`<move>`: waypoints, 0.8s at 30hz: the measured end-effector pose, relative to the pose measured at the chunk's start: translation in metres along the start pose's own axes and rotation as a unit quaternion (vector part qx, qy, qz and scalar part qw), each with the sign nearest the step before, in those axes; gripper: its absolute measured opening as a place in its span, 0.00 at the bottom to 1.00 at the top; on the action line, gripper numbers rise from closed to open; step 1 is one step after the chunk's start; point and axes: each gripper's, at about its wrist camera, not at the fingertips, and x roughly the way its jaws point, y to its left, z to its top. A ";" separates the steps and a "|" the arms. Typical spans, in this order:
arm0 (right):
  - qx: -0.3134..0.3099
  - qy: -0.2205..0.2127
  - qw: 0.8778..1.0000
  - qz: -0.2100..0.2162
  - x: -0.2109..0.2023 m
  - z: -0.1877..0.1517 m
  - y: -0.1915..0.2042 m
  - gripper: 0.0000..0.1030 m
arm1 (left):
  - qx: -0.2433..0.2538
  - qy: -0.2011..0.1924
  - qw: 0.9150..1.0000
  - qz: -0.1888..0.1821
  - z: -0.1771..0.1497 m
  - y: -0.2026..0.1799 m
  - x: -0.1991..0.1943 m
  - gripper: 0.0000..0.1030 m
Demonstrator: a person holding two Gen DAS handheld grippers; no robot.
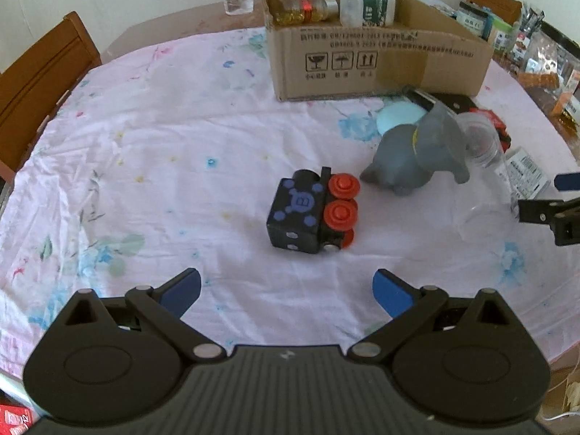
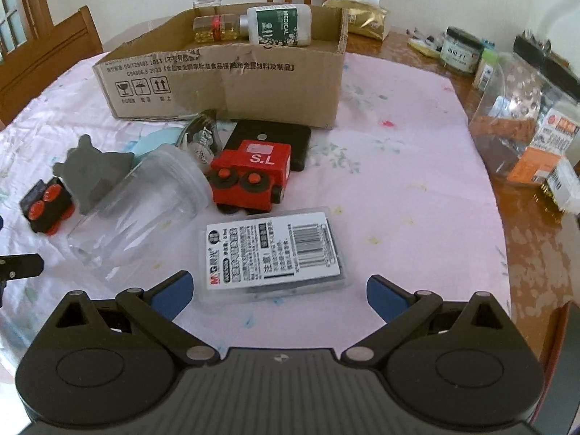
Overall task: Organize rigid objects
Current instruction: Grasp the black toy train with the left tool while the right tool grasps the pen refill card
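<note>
Both grippers — left (image 1: 286, 286), right (image 2: 279, 290) — hang with jaws apart, empty; black train (image 1: 311, 214) and case (image 2: 272, 253) lie just ahead.

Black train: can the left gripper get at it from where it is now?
Probably yes. The left gripper is open and the black train lies straight ahead on bare cloth. The grey elephant sits close behind its red wheels, apart from it.

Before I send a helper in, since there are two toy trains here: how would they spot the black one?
Start at the open cardboard box on the pink floral cloth. Nearer than it lies a grey toy elephant; the black wooden toy train lies beside that, on its side. Unlike the red train, it has blue dots and red wheels.
</note>
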 end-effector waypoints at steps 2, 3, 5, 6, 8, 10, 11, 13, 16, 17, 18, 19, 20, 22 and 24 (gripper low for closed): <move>-0.004 -0.001 1.000 -0.005 0.004 0.001 0.002 1.00 | 0.002 -0.002 1.000 -0.007 0.002 0.000 0.002 0.98; -0.003 -0.003 1.000 -0.005 0.006 0.002 0.001 1.00 | 0.004 -0.002 1.000 -0.010 0.004 0.000 0.004 0.98; -0.001 -0.006 1.000 -0.007 0.008 0.005 0.000 1.00 | 0.004 -0.002 1.000 -0.018 0.007 0.001 0.007 0.98; -0.003 -0.006 1.000 -0.007 0.009 0.006 -0.001 1.00 | 0.003 0.000 1.000 -0.022 0.008 0.001 0.008 0.98; -0.005 -0.007 1.000 -0.014 0.009 0.006 -0.006 1.00 | 0.006 0.001 1.000 -0.026 0.010 0.000 0.010 1.00; 0.005 -0.007 1.000 -0.014 0.009 0.005 -0.016 1.00 | 0.009 -0.001 1.000 -0.030 0.012 -0.001 0.011 1.00; 0.011 -0.007 1.000 -0.010 0.009 0.004 -0.021 1.00 | 0.009 -0.003 0.999 -0.032 0.012 -0.001 0.012 1.00; 0.006 -0.009 1.000 -0.009 0.009 0.003 -0.025 1.00 | 0.012 -0.010 0.999 -0.034 0.012 0.000 0.013 1.00; 0.006 -0.007 1.000 -0.011 0.009 0.003 -0.024 1.00 | 0.012 -0.017 0.999 -0.036 0.012 0.000 0.014 1.00; 0.008 -0.008 1.000 -0.012 0.009 0.003 -0.024 1.00 | 0.014 -0.018 0.999 -0.036 0.013 0.000 0.014 1.00; 0.009 -0.009 1.000 -0.012 0.010 0.003 -0.023 1.00 | 0.014 -0.019 0.999 -0.037 0.013 0.000 0.014 1.00; 0.010 -0.010 1.000 -0.013 0.010 0.003 -0.023 1.00 | 0.014 -0.019 0.999 -0.037 0.013 0.000 0.015 1.00; 0.011 -0.010 1.000 -0.014 0.010 0.003 -0.023 1.00 | 0.015 -0.018 0.999 -0.037 0.013 0.000 0.015 1.00; 0.011 -0.010 1.000 -0.014 0.010 0.003 -0.022 1.00 | 0.019 -0.019 0.999 -0.040 0.014 0.001 0.015 1.00; 0.011 -0.010 1.000 -0.014 0.009 0.003 -0.022 1.00 | 0.023 -0.024 0.999 -0.043 0.013 0.001 0.015 1.00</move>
